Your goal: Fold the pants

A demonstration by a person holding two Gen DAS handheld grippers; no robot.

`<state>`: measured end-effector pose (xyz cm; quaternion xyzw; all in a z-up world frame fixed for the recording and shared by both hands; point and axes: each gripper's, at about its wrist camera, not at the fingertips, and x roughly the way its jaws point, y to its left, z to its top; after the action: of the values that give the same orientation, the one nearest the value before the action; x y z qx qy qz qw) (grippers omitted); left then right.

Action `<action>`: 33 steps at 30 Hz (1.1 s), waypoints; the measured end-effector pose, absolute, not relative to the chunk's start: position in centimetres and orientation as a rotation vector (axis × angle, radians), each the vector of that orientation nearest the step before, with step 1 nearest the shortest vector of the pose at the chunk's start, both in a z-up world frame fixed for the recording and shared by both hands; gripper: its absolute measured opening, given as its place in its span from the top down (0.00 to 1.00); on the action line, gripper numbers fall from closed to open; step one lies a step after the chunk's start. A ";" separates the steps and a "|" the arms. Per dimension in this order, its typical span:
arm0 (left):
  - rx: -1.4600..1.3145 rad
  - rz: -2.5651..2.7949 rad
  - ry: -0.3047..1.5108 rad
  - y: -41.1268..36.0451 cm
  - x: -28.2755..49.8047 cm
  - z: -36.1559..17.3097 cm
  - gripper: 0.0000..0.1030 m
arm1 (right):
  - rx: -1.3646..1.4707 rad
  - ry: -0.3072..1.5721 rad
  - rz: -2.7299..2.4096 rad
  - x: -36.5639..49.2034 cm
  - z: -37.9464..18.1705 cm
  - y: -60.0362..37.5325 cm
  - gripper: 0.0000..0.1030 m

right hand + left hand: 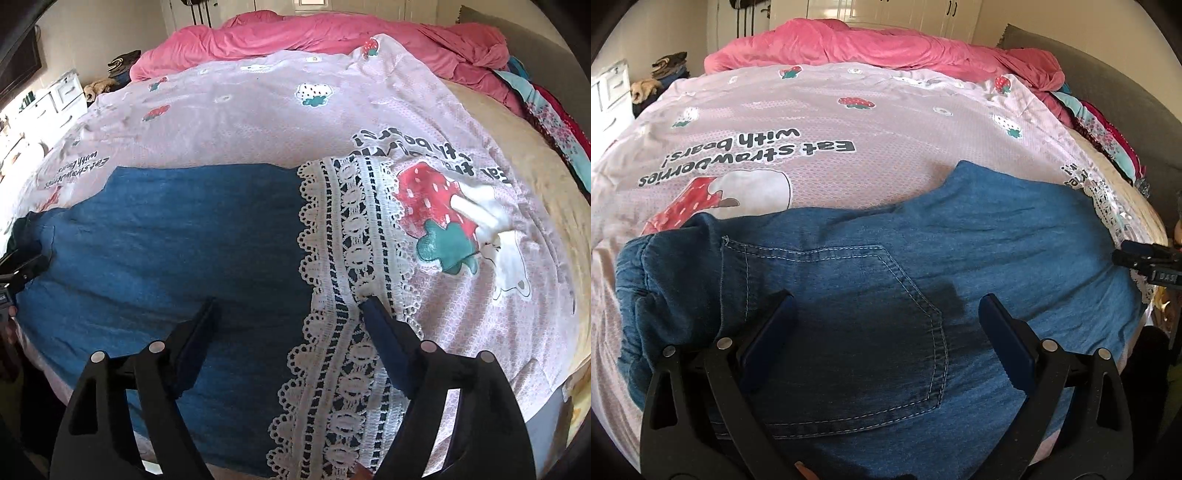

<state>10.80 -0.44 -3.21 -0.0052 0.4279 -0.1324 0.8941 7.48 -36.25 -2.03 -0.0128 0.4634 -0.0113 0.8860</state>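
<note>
blue denim pants with white lace hem (960, 236) lengthwise along bed's near edge | left claw (886, 306) apart over waist pocket | right claw (288, 306) apart astride hem

The pants (960, 251) are showing mid-blue denim with pale stitching around the back pocket (871, 317), and the white lace hem (354, 332) is letting dark blue show through its holes. The sheet (820, 122) is showing pale pink with red strawberries, green leaves and dark lettering. The blanket (332, 33) behind is glowing bright pink.
</note>
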 end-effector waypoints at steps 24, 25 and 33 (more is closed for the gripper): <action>-0.037 -0.225 0.888 3.9 5.6 -1.9 0.09 | 0.059 0.998 0.005 -1.5 -3.1 -35.4 0.22; -0.039 -0.228 0.891 4.0 5.7 -2.1 0.09 | 0.054 0.999 0.003 -1.5 -3.2 -35.3 0.22; -0.010 -0.224 0.894 3.7 5.8 -2.7 0.09 | 0.060 0.998 0.003 -1.5 -3.4 -35.1 0.22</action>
<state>5.80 3.72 -2.72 -0.0046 0.4311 -0.1083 0.8958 -1.54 -35.13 -3.45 0.0289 0.4784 0.0014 0.8777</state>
